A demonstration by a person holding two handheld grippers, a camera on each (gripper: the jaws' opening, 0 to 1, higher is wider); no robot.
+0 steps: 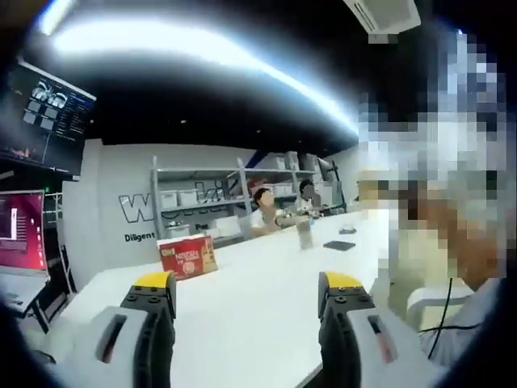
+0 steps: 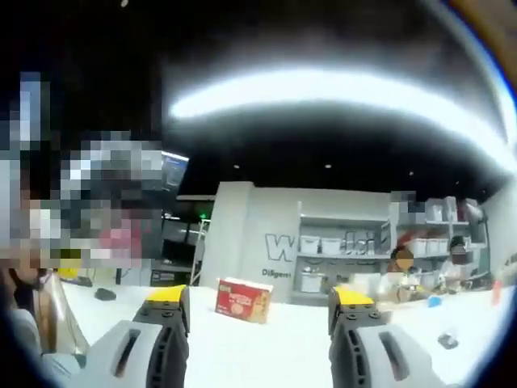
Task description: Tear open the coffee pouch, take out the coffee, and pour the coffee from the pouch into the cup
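In the left gripper view, the left claw (image 1: 246, 295) is seen nearest, its two blocky grey jaws with yellow tips held wide apart, with nothing between them. Beneath and beyond them a long, smooth white desk (image 1: 258, 283) is spread out. A red rectangular carton (image 1: 187, 256), printed with pale lettering, is set upright on the desk beyond the left jaw, well apart from the claw. Farther along, a flat dark slab (image 1: 339, 245) is laid on the desk, and two seated people (image 1: 279, 208) are seen at the far end before grey metal shelving (image 1: 218, 194).

In the right gripper view, the right claw (image 2: 258, 303) is likewise spread and empty, and the carton (image 2: 241, 299) is seen between its jaws, farther off on the desk (image 2: 266, 347).
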